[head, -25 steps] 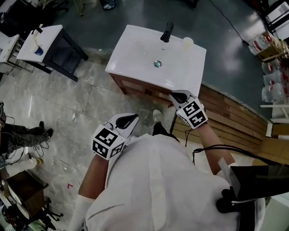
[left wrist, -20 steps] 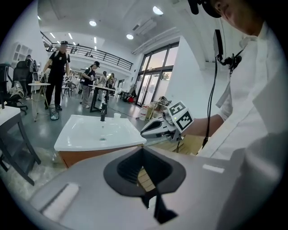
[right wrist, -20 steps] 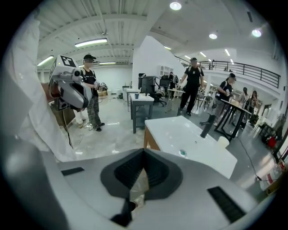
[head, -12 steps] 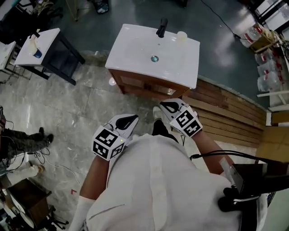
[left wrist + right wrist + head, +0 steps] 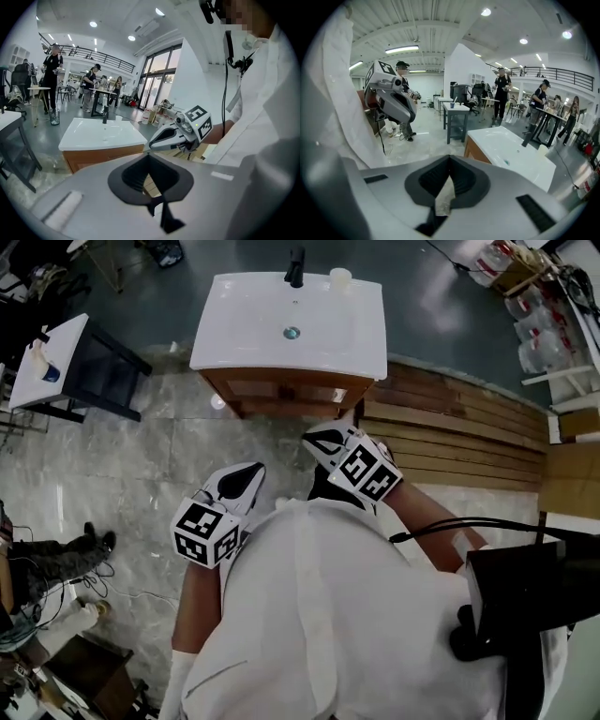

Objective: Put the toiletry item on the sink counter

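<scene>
The white sink counter [image 5: 291,324] stands ahead of me on a wooden cabinet, with a black faucet [image 5: 296,266] and a pale cup [image 5: 340,278] at its back edge. On a small white side table [image 5: 52,362] to the left stand a cream bottle [image 5: 37,354] and a blue item [image 5: 50,374]. My left gripper [image 5: 239,482] and right gripper [image 5: 323,440] hang close to my body, well short of the counter. Both are shut with nothing between the jaws. The sink [image 5: 101,133] shows beyond the left gripper [image 5: 149,157], and the basin [image 5: 511,152] lies right of the right gripper [image 5: 450,159].
Wooden planks [image 5: 450,437] cover the floor right of the cabinet. Clear jugs [image 5: 539,343] sit on shelving at the far right. A person's feet and cables [image 5: 56,554] are at the left. Several people stand in the background [image 5: 89,84].
The sink counter has slid up and left in the head view. My right gripper has drawn in left, toward my body. The left gripper has barely moved.
</scene>
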Demonstrator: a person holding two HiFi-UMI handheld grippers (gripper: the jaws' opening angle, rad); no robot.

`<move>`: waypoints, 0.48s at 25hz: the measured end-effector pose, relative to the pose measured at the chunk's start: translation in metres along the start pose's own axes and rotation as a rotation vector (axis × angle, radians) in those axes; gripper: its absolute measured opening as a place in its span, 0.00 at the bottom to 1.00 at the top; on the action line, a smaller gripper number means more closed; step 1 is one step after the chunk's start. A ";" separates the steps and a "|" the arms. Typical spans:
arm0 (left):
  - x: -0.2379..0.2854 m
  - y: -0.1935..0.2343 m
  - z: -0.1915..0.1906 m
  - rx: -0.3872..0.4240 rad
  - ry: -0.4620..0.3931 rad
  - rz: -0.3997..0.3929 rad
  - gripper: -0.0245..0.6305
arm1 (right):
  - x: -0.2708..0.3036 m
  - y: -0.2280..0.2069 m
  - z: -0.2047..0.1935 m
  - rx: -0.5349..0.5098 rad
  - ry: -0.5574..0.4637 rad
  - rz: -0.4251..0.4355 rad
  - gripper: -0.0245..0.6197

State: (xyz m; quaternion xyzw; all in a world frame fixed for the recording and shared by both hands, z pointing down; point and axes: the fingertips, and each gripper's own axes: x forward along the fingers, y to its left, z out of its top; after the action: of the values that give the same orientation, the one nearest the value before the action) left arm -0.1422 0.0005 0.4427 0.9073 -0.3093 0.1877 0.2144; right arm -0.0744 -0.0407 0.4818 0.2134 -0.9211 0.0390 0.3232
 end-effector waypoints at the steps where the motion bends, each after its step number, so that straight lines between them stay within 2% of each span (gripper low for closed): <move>1: -0.001 0.000 -0.001 -0.001 0.003 0.001 0.05 | 0.001 0.002 0.000 -0.011 0.004 0.002 0.05; 12: -0.003 0.004 0.002 -0.004 -0.006 0.021 0.05 | 0.007 0.008 0.013 -0.060 -0.012 0.032 0.05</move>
State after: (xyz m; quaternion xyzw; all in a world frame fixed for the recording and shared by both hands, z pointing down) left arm -0.1465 -0.0018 0.4407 0.9042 -0.3199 0.1865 0.2131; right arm -0.0901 -0.0388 0.4758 0.1891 -0.9271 0.0154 0.3234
